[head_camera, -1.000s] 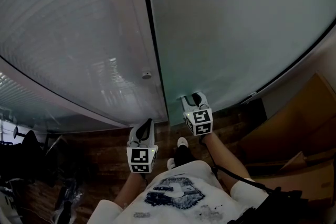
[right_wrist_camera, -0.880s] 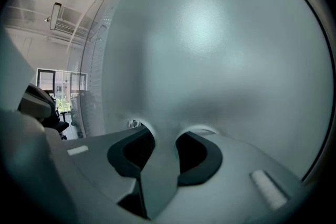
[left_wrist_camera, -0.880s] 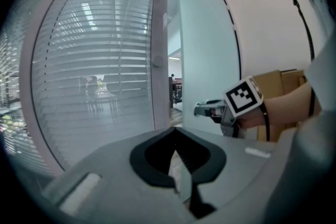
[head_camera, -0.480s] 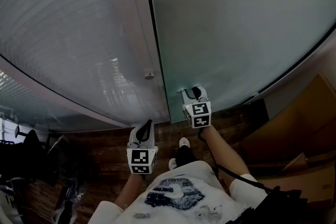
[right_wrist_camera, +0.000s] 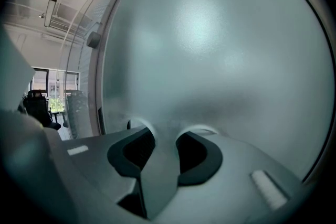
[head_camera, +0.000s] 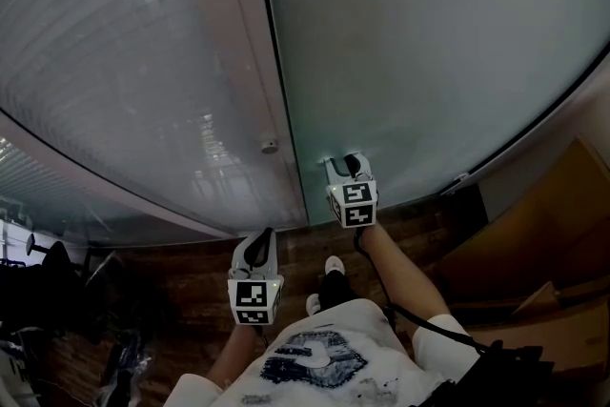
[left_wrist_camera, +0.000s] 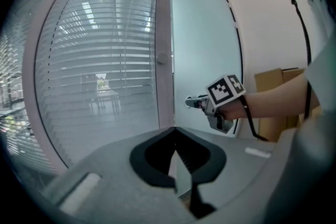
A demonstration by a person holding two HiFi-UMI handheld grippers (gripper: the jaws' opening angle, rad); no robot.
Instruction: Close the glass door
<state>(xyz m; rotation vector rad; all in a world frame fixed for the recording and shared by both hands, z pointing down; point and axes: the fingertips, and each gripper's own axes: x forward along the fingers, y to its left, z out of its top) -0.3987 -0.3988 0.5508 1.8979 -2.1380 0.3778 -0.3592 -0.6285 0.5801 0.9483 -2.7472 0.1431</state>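
Glass door (head_camera: 429, 43): frosted panel, filling 12 to 3 o'clock in the head view. Its free edge runs down the dark seam beside the pale post (head_camera: 229, 33) at its 9 o'clock. Looks nearly home; can't tell if it's seated.

Right claw (head_camera: 341, 163) is at the door's 6 o'clock, just inside that edge. Jaws spread, nothing between them, tips on the glass. So this reads as a push, not a grip.

To do it well:
- push square to the panel, slowly
- work near the free edge for leverage
- don't let the tips skid on the frosted face
- ease off as the edge meets the post

Left claw (head_camera: 261, 238) is at 7 o'clock of the right one, pressed together, empty, apart from the glass. Leave it out of the seam.

Small round fitting (head_camera: 269, 146) on the post, 9 o'clock of the right claw.
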